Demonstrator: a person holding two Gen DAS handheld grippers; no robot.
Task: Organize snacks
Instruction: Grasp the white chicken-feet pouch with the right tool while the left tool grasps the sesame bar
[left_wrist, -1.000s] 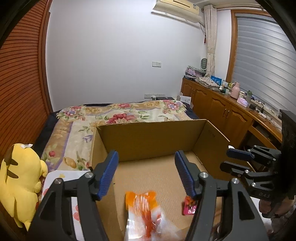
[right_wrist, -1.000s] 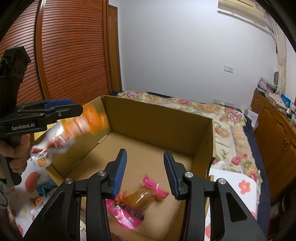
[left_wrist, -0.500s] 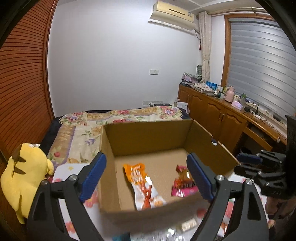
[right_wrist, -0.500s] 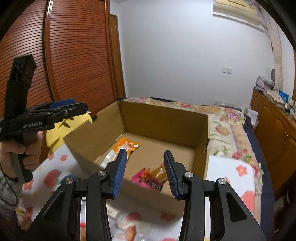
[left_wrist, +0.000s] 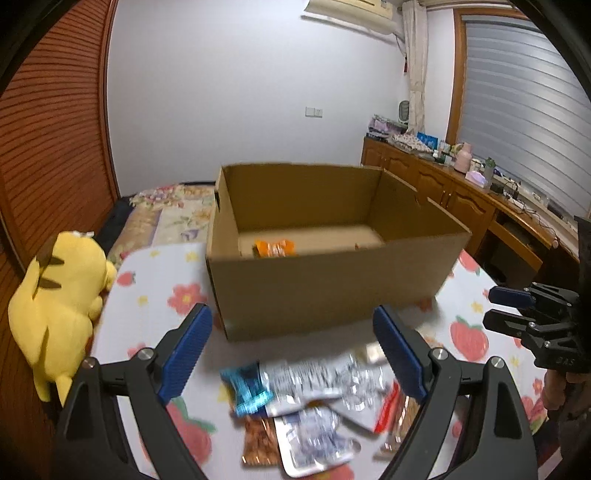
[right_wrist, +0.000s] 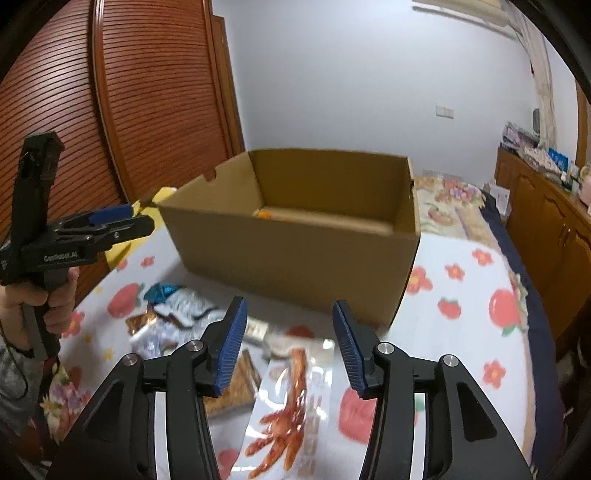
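Yellow plush toy (left_wrist: 55, 302) sits at the far left of the bed, beside the cardboard box (left_wrist: 325, 288), where an orange packet (left_wrist: 275, 248) already lies; a pink one may be hidden behind the near wall. Most snacks (left_wrist: 314, 398) remain outside, piled on the flowered sheet (left_wrist: 155, 295) before the box, blurred. The left gripper (left_wrist: 291, 354) hangs wide open and empty above them; the right gripper (right_wrist: 288, 343) is likewise spread over a red-printed packet (right_wrist: 291, 417). A second ago both hovered inside the box; they have since pulled back to the pile.
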